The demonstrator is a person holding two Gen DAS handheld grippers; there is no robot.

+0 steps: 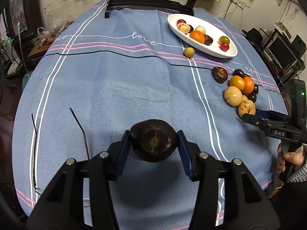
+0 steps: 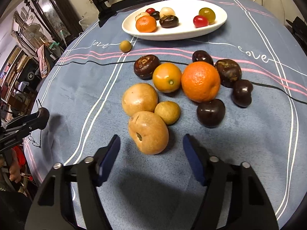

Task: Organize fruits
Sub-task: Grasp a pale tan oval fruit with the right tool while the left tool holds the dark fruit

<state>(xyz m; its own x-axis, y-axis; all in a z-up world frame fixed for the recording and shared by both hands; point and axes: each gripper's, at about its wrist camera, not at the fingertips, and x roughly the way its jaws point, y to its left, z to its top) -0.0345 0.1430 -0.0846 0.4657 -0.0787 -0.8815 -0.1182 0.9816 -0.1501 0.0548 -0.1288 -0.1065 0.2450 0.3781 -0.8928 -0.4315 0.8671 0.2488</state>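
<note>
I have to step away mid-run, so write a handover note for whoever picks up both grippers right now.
Left gripper: shut on a dark brown fruit, held above the tablecloth.
Right gripper: open around the nearest tan fruit, pads not touching.
Done: eight fruits lie in the white dish.
Left: the held fruit, the pile beside the large orange, and one small tan fruit by the dish.

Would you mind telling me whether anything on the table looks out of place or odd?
One small tan fruit sits alone on the cloth just short of the white dish, apart from the main pile. Thin bent wires also lie on the tablecloth, which look unrelated to the fruit.
</note>
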